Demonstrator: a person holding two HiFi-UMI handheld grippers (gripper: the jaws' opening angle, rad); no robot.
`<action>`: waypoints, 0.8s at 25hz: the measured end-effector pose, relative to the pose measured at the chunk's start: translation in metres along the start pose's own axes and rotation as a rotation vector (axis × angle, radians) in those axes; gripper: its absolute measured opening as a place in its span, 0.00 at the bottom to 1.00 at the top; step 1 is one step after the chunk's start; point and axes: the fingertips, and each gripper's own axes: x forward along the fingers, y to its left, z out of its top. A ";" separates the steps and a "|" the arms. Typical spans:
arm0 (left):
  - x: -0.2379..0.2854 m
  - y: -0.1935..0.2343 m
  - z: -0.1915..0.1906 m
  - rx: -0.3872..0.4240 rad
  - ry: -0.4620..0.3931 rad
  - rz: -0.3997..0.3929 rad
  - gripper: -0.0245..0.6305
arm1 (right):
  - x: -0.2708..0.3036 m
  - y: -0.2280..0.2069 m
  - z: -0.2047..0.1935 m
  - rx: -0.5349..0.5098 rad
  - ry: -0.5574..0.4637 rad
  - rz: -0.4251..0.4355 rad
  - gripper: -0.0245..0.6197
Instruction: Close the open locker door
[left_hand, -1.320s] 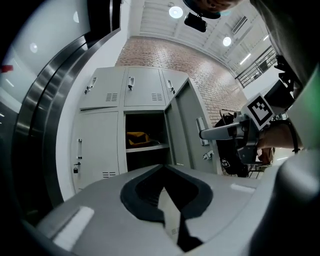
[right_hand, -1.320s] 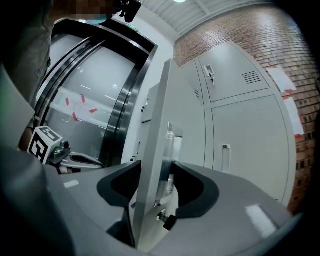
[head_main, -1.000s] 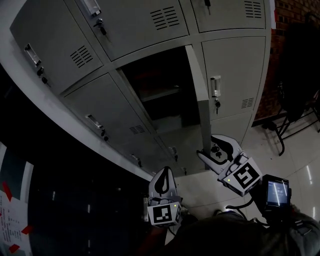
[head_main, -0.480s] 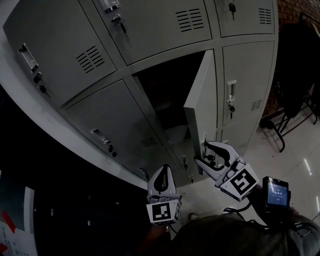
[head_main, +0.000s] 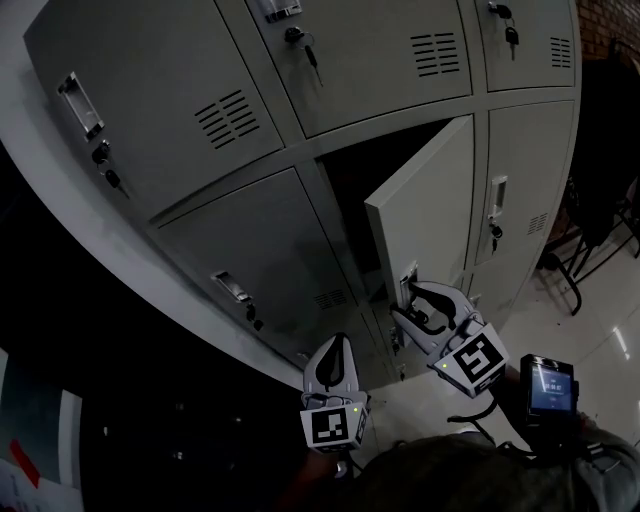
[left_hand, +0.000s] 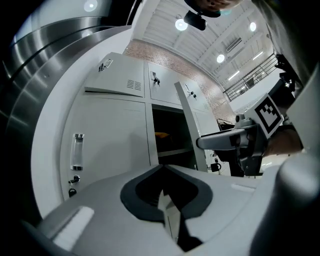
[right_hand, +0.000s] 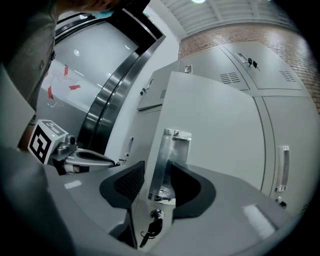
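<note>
The grey open locker door stands about half swung in front of its dark compartment. My right gripper is at the door's free edge by the handle. In the right gripper view the clear handle and door edge lie between the closing jaws of that gripper, with a key hanging just below. I see no firm pinch on the handle. My left gripper hangs lower, left of the door, shut and holding nothing; its tips meet in the left gripper view.
Shut lockers with handles and keys surround the open one, such as the upper one and the right one. A dark chair frame stands on the glossy floor at right. A small lit screen sits behind the right gripper.
The door has swung from wide open to about half shut. My right gripper stayed at its edge and its jaws narrowed round the handle. The left gripper barely moved.
</note>
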 end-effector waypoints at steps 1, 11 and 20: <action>0.001 0.005 -0.001 0.001 0.001 0.004 0.04 | 0.006 0.000 -0.001 -0.001 0.002 -0.002 0.31; 0.004 0.041 -0.007 0.001 0.010 0.038 0.04 | 0.061 -0.011 -0.015 -0.090 0.070 -0.078 0.30; 0.002 0.058 -0.013 0.000 0.026 0.061 0.04 | 0.092 -0.022 -0.022 -0.146 0.103 -0.102 0.27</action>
